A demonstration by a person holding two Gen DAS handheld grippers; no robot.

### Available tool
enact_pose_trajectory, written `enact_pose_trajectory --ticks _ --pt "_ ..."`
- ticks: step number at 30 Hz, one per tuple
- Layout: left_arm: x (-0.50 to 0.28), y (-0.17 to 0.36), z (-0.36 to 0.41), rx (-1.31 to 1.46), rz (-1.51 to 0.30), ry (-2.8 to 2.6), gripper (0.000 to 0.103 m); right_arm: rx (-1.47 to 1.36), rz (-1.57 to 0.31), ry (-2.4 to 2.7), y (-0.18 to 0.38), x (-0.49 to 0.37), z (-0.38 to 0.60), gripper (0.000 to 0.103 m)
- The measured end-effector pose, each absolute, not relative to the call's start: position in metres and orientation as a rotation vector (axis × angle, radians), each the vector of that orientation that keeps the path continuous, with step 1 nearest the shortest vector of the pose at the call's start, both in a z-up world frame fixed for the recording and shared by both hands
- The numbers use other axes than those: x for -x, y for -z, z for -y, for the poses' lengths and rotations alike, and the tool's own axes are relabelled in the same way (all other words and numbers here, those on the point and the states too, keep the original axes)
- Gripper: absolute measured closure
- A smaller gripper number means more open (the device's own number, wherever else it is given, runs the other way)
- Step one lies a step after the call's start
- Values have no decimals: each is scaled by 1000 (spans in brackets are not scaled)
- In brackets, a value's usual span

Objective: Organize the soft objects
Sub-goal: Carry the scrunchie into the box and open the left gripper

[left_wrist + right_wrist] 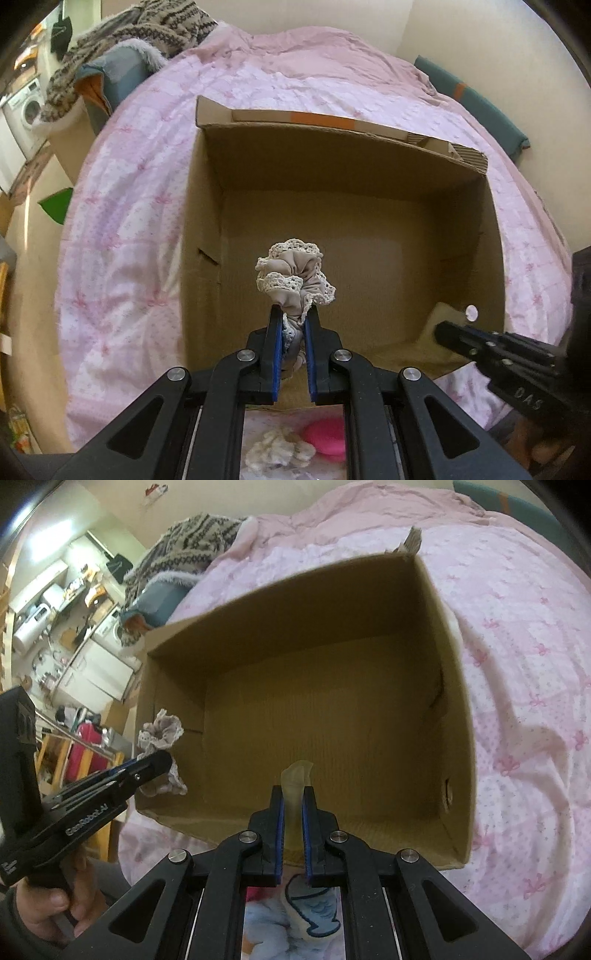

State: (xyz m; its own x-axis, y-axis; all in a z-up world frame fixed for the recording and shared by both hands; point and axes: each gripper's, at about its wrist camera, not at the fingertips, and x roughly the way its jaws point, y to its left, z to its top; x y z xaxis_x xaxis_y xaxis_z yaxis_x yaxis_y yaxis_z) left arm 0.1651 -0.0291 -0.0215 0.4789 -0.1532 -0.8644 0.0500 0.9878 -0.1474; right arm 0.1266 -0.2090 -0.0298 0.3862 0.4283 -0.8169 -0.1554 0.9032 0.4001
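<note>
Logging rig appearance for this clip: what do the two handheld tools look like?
Both tools, left and right, are black, with blue-padded fingers, angular linkage arms and round silver pivot bolts. White lettering runs along each body. A dark sleeve shows at the left wrist.

A box (343, 206) is sitting open on the bed (129, 229). The left gripper (293, 314) is holding a scrunchie (295, 273) over the box's near left side, and the right gripper (293, 794) is holding a strip (295, 775) over its near edge.
</note>
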Motion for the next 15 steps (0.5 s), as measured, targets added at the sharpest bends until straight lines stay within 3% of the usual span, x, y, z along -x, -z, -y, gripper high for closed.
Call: enact_pose_trajectory --ticks 15 --pt "-171 31 28 100 -1088 112 93 -252 -1142 -395 36 -126 203 93"
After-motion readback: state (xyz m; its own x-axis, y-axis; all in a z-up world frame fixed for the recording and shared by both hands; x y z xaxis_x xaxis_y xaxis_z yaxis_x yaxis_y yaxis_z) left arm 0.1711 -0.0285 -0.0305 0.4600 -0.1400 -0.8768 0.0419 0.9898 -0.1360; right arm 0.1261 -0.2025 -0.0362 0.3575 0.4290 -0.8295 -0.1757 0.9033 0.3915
